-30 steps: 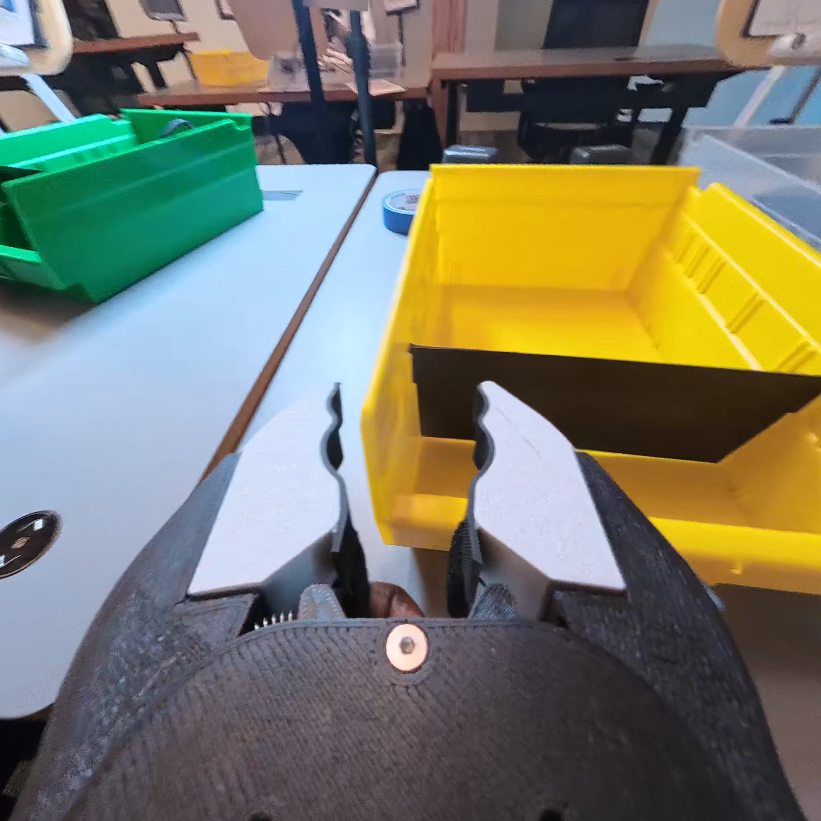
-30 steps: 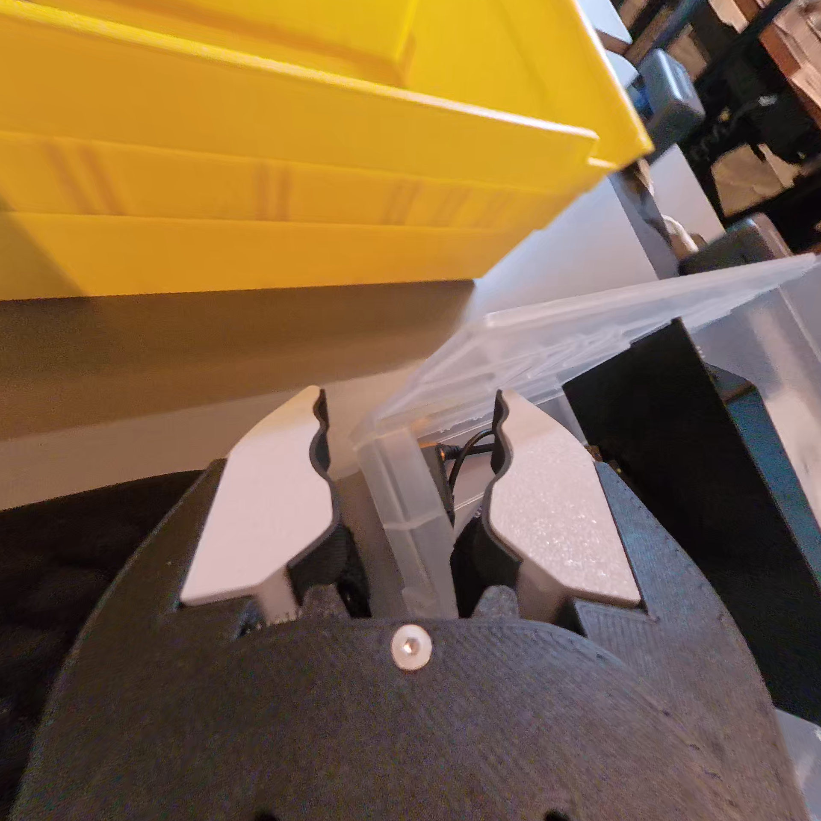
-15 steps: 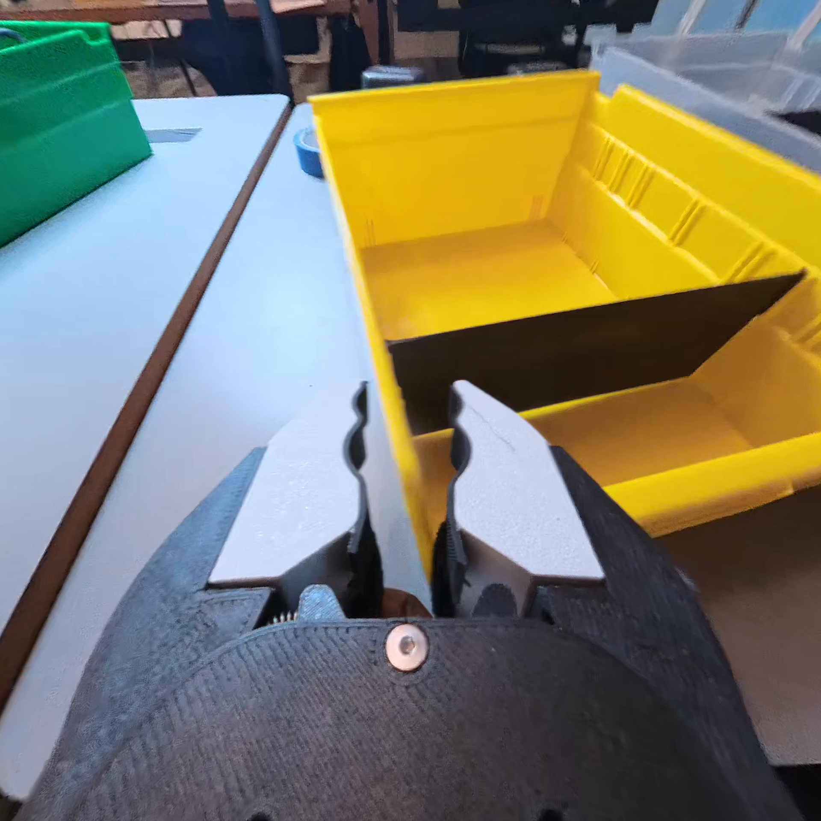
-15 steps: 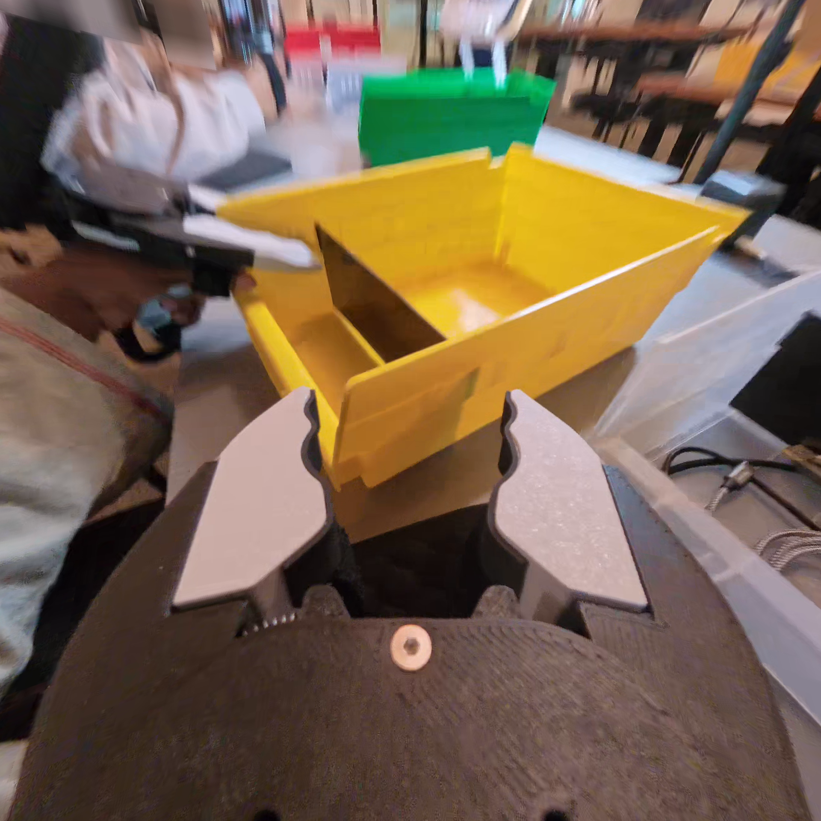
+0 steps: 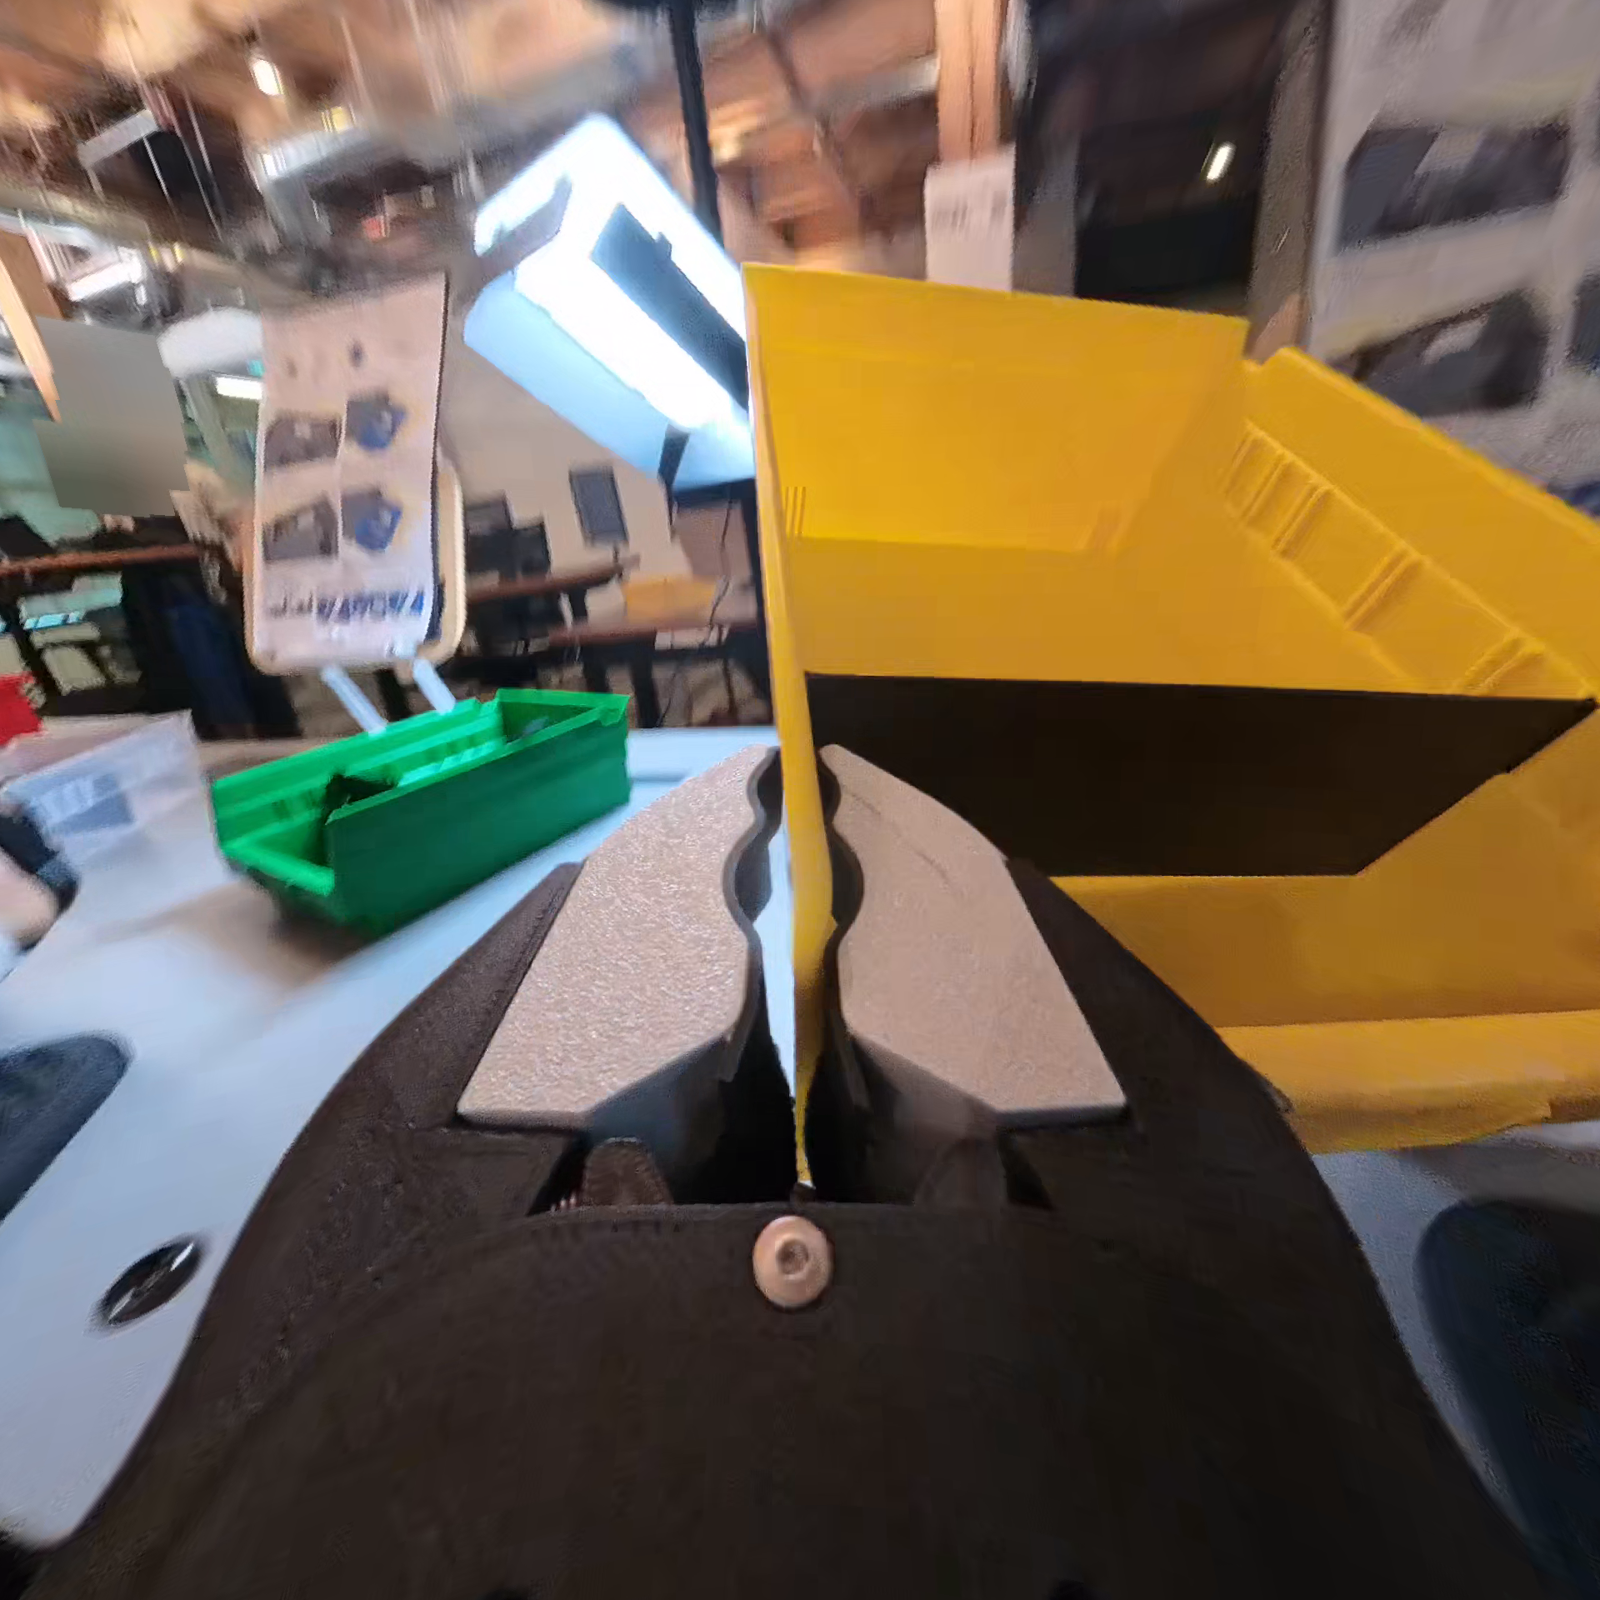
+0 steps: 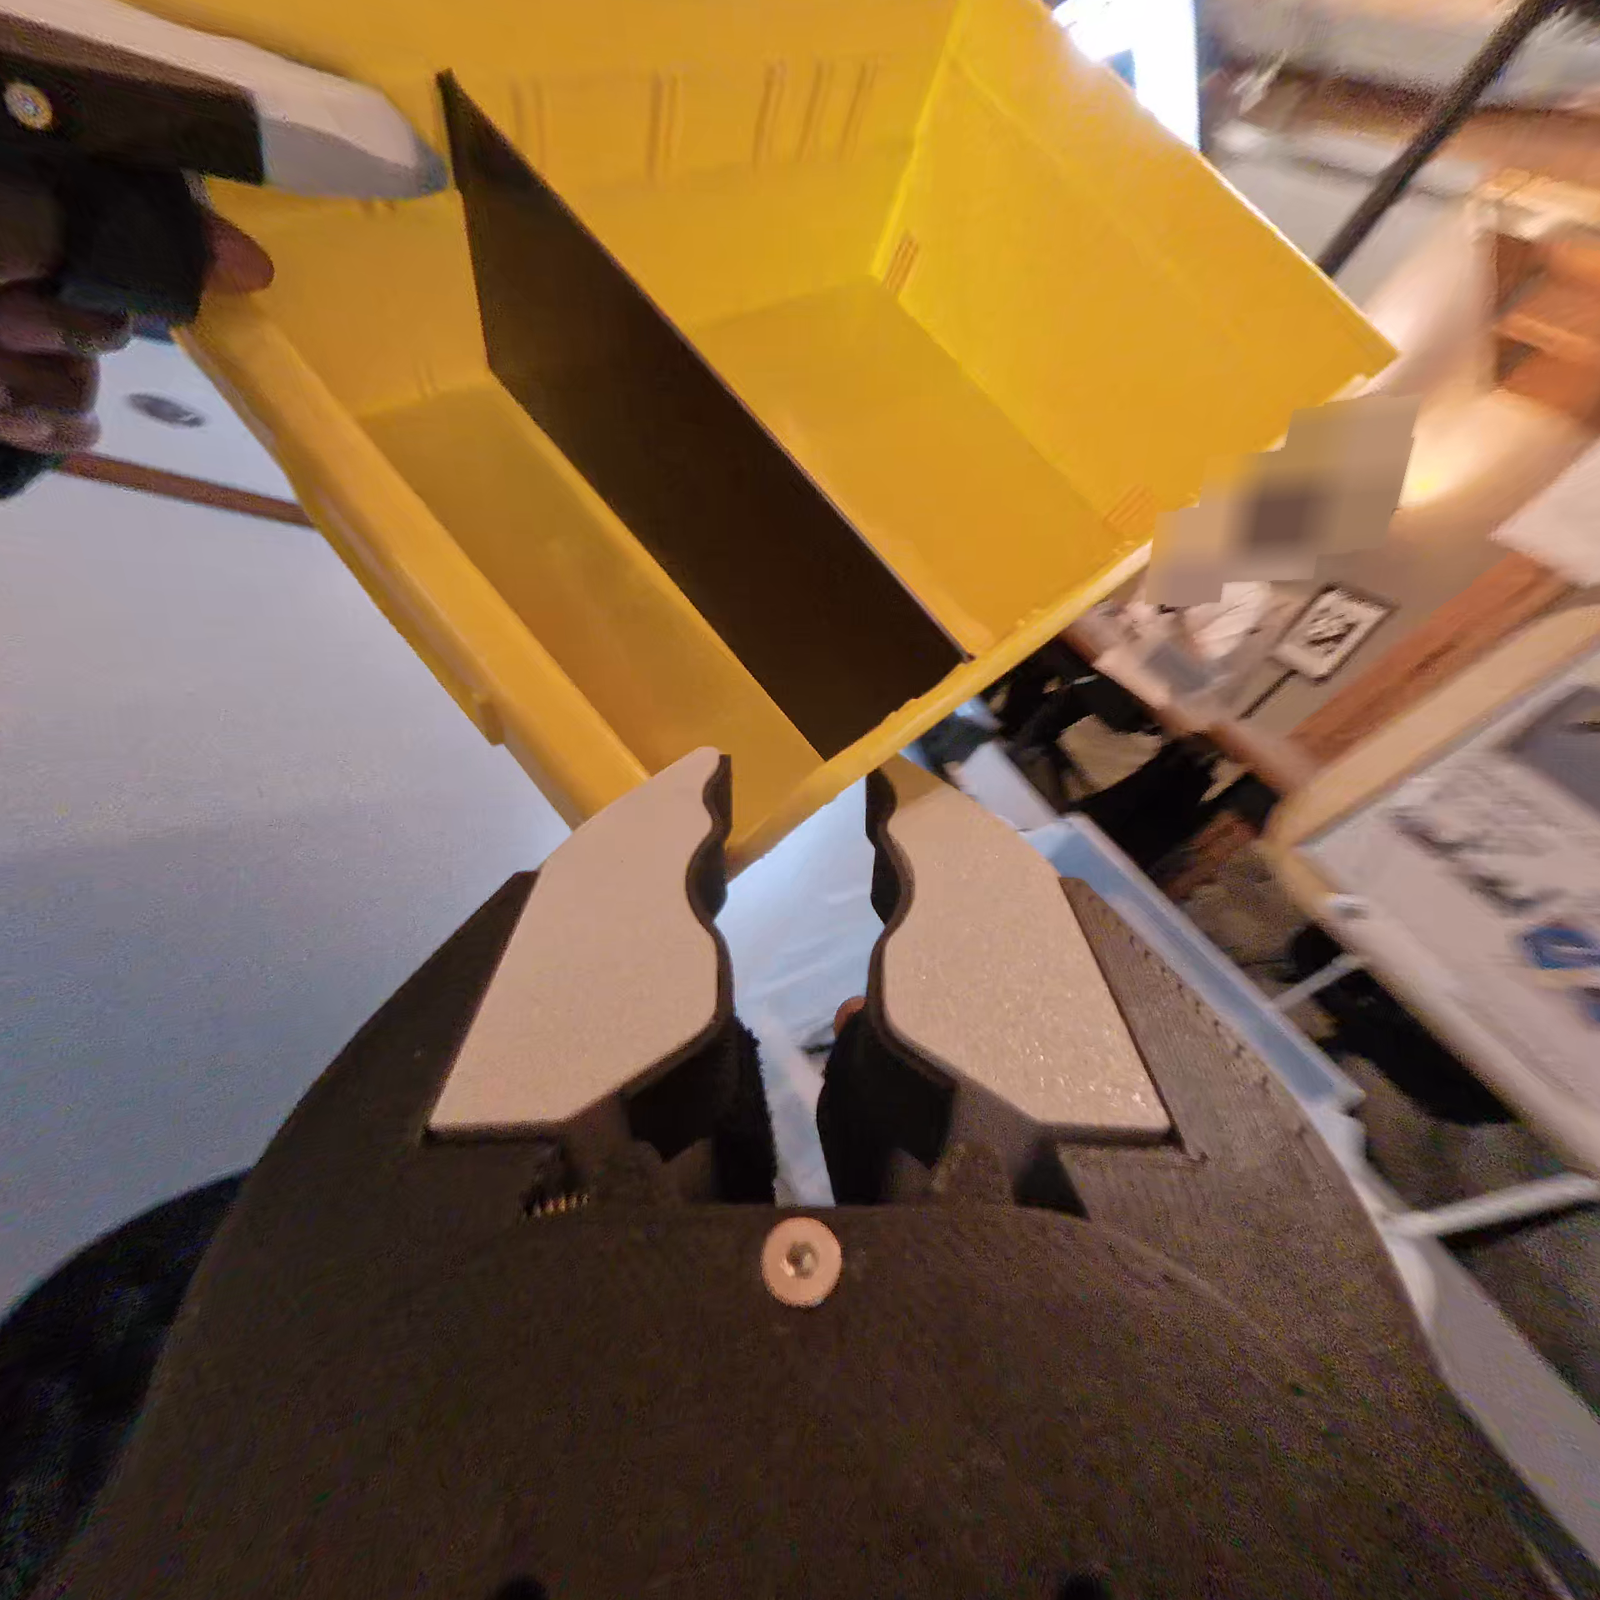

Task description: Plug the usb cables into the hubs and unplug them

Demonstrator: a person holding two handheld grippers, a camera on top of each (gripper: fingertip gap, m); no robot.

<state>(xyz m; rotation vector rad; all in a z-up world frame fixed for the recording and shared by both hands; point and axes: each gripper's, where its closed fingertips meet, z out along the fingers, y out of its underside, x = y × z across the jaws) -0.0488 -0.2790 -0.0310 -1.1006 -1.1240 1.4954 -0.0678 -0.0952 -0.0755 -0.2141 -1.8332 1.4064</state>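
Yellow bin [image 5: 1082, 537] now lifted and tilted off the grey table [image 5: 173, 1022], left gripper [image 5: 801, 779] clamped on its side wall, black divider [image 6: 693, 450] inside, right gripper [image 6: 796, 779] parted and empty below its corner, green bin [image 5: 433, 796] behind, cables and hubs unseen.

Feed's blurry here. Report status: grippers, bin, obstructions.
Left gripper shut on yellow bin wall, bin tilted. Right gripper open at bin's corner. No cables or hubs visible. Nothing obstructing.
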